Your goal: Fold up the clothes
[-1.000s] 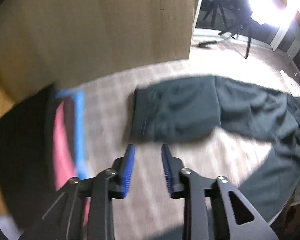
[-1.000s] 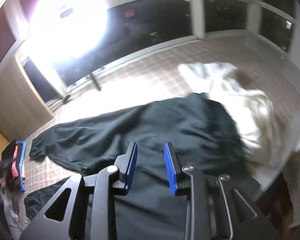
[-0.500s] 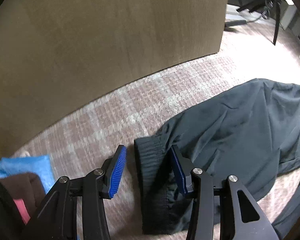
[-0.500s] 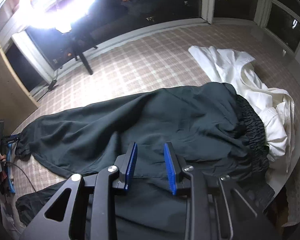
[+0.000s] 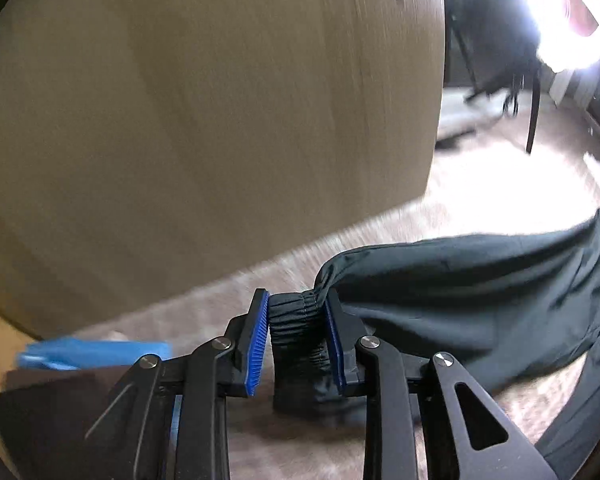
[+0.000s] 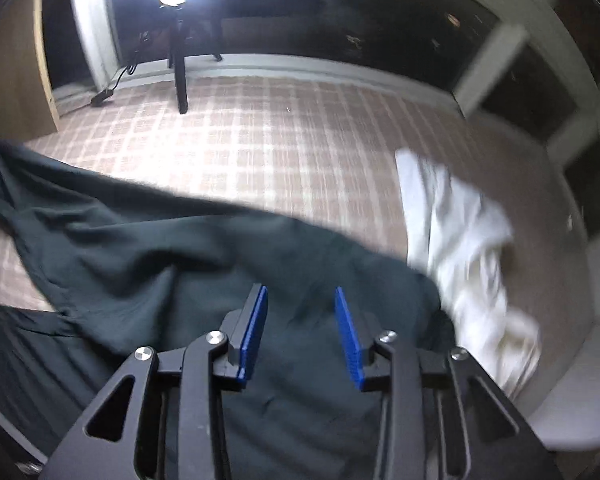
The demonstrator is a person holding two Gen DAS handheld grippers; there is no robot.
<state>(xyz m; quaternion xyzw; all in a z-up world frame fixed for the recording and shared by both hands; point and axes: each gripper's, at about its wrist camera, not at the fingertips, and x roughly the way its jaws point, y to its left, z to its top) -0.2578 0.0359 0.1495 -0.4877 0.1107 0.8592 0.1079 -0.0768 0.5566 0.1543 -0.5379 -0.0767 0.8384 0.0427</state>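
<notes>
Dark green trousers (image 6: 172,264) lie spread across a checked pink cloth surface (image 6: 284,144). In the left wrist view my left gripper (image 5: 296,312) has its blue pads on either side of the ribbed leg cuff (image 5: 294,316) of the trousers (image 5: 480,296), and the cuff fills the gap between them. In the right wrist view my right gripper (image 6: 300,312) is open and hovers just above the trousers' upper part. Nothing is between its pads.
A crumpled white garment (image 6: 468,248) lies right of the trousers. A wooden panel (image 5: 220,112) stands close behind the cuff. Blue and dark folded items (image 5: 96,354) sit at the left. A tripod leg (image 6: 180,76) and windows (image 6: 420,40) are at the far side.
My left gripper has closed in around the leg cuff and lifted it slightly. My right gripper has opened wider and shifted toward the white garment over the trousers.
</notes>
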